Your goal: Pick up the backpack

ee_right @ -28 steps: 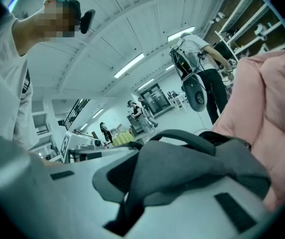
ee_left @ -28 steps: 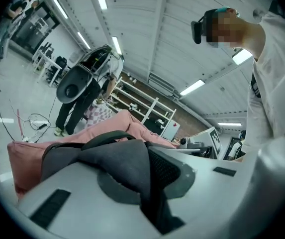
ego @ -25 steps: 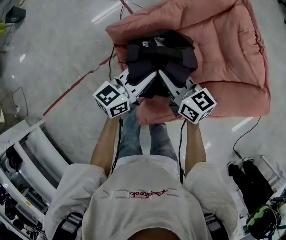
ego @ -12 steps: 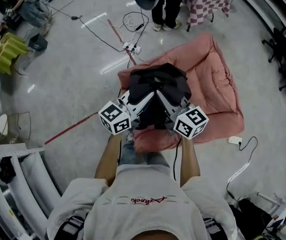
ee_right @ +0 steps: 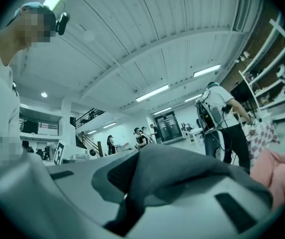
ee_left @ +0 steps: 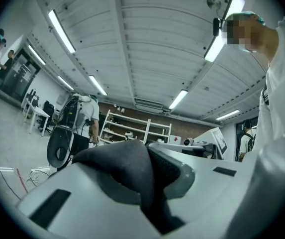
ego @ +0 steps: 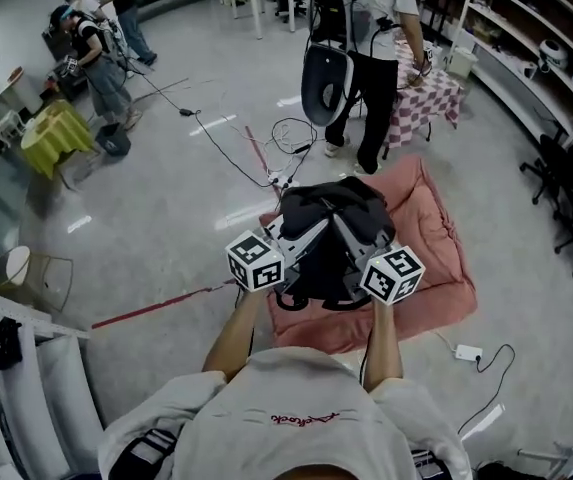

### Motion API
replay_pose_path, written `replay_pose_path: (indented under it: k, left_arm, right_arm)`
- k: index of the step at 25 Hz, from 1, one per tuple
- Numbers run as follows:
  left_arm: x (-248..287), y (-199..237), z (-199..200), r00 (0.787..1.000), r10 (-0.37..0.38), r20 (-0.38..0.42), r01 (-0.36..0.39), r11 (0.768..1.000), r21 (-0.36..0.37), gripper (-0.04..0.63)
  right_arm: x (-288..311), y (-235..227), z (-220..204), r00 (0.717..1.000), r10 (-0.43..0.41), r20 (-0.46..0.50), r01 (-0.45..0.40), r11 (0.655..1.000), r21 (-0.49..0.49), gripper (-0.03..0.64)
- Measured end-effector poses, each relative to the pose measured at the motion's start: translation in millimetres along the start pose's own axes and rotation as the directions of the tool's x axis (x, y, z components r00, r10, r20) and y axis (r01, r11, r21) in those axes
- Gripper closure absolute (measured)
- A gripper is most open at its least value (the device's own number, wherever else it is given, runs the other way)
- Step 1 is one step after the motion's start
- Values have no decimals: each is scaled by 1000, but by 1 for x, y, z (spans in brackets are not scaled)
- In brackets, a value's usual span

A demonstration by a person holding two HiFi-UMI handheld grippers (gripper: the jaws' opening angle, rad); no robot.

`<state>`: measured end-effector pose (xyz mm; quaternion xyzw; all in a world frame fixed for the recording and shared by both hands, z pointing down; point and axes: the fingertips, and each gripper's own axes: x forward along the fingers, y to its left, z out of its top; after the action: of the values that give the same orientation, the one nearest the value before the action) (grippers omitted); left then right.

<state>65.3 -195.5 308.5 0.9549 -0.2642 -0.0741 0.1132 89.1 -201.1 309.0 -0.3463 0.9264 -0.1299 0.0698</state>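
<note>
While both grippers are pinching only thin folds of dark fabric, the black backpack (ego: 338,208) is hanging in the air between them, above the pink cushion (ego: 431,268) that is lying on the floor (ego: 166,208). The left gripper (ee_left: 147,163) is clamping a strap-like fold between nearly closed jaws, and the right gripper (ee_right: 132,183) is doing the same on its side (neither is gripping the pack's body). In my judgement the load is pulling down on those folds, so the fabric is at risk of sliding out of one pair of jaws. If one side is letting go, the pack is likely to be swinging toward the other and dropping back onto the cushion. Spreading the hands or lifting unevenly is adding to that risk. Against the frame a second ago, the backpack is no longer lying on the cushion. Both grippers are rising with it, still clamped, and the cushion is sitting farther below, with a standing person (ego: 366,68) now showing beyond it.
</note>
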Motion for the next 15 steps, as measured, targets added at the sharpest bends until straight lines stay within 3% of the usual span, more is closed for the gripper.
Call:
replay_pose_path:
  k: [11, 15]
  left_arm:
    - [-61, -45, -9, 993, -108, -39, 108, 994, -5, 546]
    - [-80, -66, -28, 989, -133, -64, 131, 991, -40, 546]
  right_arm:
    - [-29, 70, -21, 994, -110, 28, 110, 994, -7, 574]
    - [-50, 93, -43, 989, -151, 11, 151, 989, 11, 574]
